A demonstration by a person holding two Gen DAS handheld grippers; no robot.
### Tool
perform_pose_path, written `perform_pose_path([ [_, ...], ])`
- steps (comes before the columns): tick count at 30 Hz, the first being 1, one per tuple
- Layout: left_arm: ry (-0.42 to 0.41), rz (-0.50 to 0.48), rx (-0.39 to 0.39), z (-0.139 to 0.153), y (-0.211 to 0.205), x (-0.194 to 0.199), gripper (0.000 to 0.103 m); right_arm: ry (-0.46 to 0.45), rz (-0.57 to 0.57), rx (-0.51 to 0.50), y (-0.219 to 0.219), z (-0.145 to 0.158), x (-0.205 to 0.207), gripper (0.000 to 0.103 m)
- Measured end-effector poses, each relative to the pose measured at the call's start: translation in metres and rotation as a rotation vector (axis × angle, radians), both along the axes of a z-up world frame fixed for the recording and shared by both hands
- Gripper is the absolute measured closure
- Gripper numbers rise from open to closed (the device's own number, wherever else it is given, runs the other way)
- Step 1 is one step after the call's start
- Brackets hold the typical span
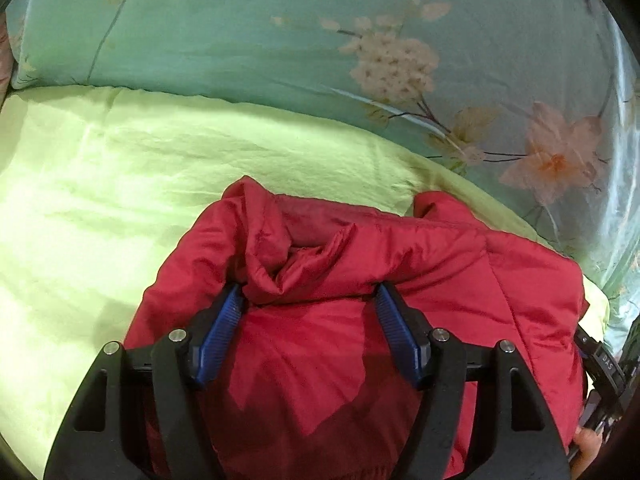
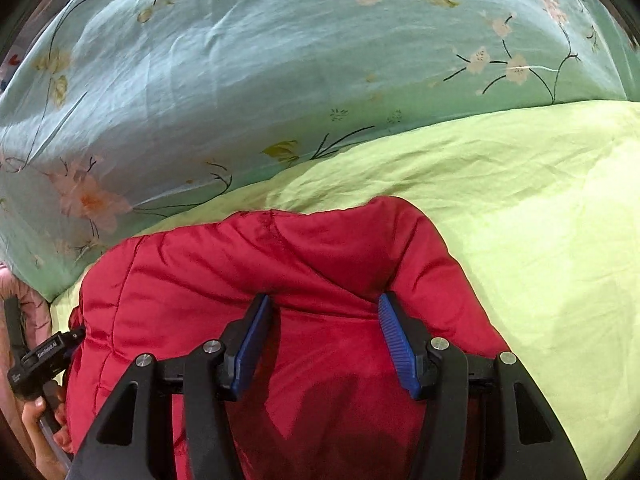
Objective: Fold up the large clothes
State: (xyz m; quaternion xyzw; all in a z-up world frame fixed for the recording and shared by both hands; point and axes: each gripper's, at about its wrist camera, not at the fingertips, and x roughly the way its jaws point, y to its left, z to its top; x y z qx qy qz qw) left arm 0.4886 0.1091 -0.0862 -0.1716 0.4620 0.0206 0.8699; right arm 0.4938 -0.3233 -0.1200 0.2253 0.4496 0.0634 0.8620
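A red padded jacket (image 1: 440, 264) lies bunched on a light green sheet (image 1: 120, 200). In the left wrist view my left gripper (image 1: 310, 292) has a thick fold of the jacket filling the gap between its blue pads (image 1: 224, 320), and the cloth drapes over the fingertips. In the right wrist view my right gripper (image 2: 324, 300) holds another thick fold of the red jacket (image 2: 200, 280) the same way, its tips buried under the padded edge. The two grippers sit side by side on the same garment.
A teal floral quilt (image 1: 240, 40) (image 2: 240, 60) rises behind the jacket. The green sheet (image 2: 540, 200) spreads out to either side. A hand (image 2: 36, 412) on the other gripper's handle shows at the left edge, with pink cloth (image 2: 24, 292) above it.
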Motion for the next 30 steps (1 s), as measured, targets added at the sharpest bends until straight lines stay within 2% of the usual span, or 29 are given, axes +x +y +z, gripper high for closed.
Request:
perform_pose_path([
  [4, -0.026, -0.001, -0.055, 0.016, 0.011, -0.026, 0.033, -0.007, -0.017, -0.021, -0.008, 0.02, -0.006, 0.047],
  [5, -0.037, -0.01, -0.068, 0.021, 0.019, -0.035, 0.033, -0.007, -0.023, -0.034, -0.012, 0.027, -0.008, 0.044],
  [7, -0.084, -0.035, -0.097, 0.031, 0.022, -0.053, 0.033, -0.003, -0.039, -0.071, -0.017, 0.035, -0.015, 0.044],
  [12, -0.146, -0.075, -0.095, 0.05, 0.033, -0.106, 0.03, -0.021, -0.036, -0.055, -0.035, 0.051, -0.04, 0.044],
  [13, -0.152, -0.073, -0.078, 0.051, 0.036, -0.118, 0.03, -0.023, -0.03, -0.053, -0.039, 0.054, -0.045, 0.042],
  [14, -0.154, -0.075, -0.072, 0.053, 0.037, -0.121, 0.03, -0.026, -0.023, -0.054, -0.043, 0.056, -0.053, 0.036],
  [16, -0.155, -0.086, -0.077, 0.054, 0.039, -0.131, 0.03, -0.033, -0.012, -0.045, -0.049, 0.06, -0.067, 0.031],
  [24, -0.134, -0.087, -0.079, 0.037, 0.054, -0.177, 0.029, -0.035, 0.005, 0.011, -0.062, 0.061, -0.119, 0.03],
  [28, -0.124, -0.108, -0.086, 0.033, 0.057, -0.191, 0.029, -0.039, 0.039, 0.016, -0.063, 0.057, -0.136, 0.018],
  [30, -0.126, -0.111, -0.089, 0.03, 0.058, -0.199, 0.029, -0.039, 0.055, 0.015, -0.065, 0.054, -0.144, 0.018],
])
